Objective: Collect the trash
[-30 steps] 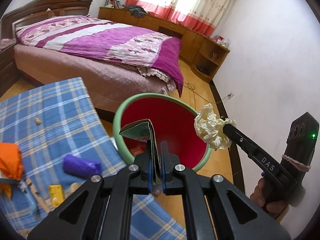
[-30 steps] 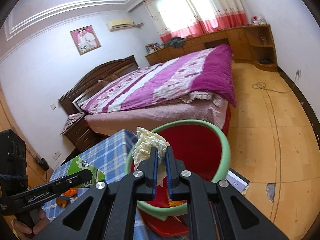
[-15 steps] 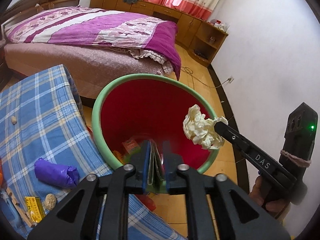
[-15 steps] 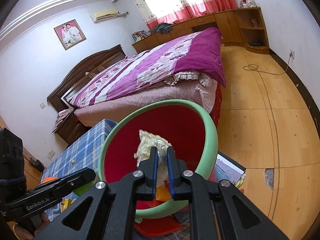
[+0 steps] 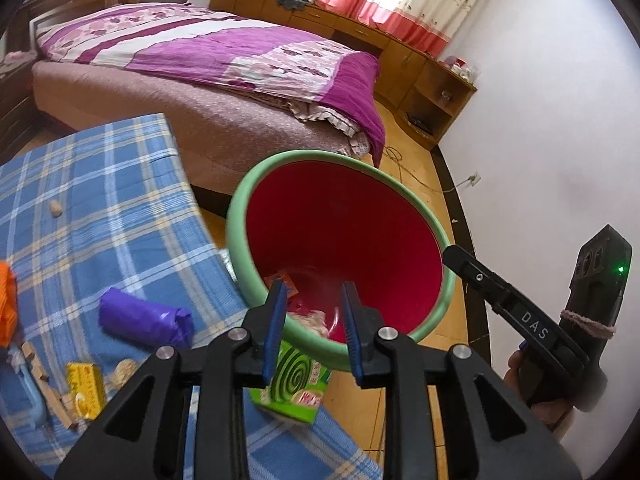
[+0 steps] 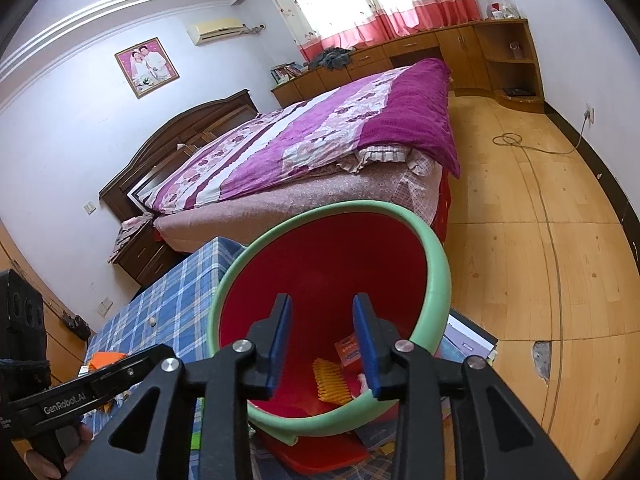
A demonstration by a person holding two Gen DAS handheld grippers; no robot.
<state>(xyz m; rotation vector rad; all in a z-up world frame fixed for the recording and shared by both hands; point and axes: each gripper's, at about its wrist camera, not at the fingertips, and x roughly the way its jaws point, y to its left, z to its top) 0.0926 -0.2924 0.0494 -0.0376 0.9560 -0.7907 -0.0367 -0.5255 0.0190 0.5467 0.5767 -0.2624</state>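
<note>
A: Item one, the left tool [image 5: 314,322]?
B: Poised over the near rim of the red bin [image 5: 344,220], the one with the green rim. Jaws part-way apart and opening, nothing between the blue pads. A green box with a spiral print [image 5: 296,384] shows just below its tip, outside the bin wall; the view blurs it.

A: The right tool [image 6: 324,340]?
B: Also aimed into the bin [image 6: 320,272]. Jaws part-way apart and opening, holding nothing.

A: Bin contents?
B: A small red packet [image 6: 351,350], a yellow ridged piece [image 6: 332,382] and pale crumpled paper [image 5: 316,318] on the bottom.

A: Trash left outside?
B: On the table [image 5: 100,200] with the blue plaid cloth: a purple wrapper [image 5: 144,318], a yellow box [image 5: 86,390], an orange piece [image 5: 7,304] at the left edge, wooden sticks [image 5: 44,380], and a small tan lump [image 5: 55,208] farther back.

A: Surroundings?
B: A bed [image 5: 208,48] with a purple quilt beyond the bin, wooden floor [image 6: 540,240], wood cabinets [image 5: 400,56] under the curtained window.
</note>
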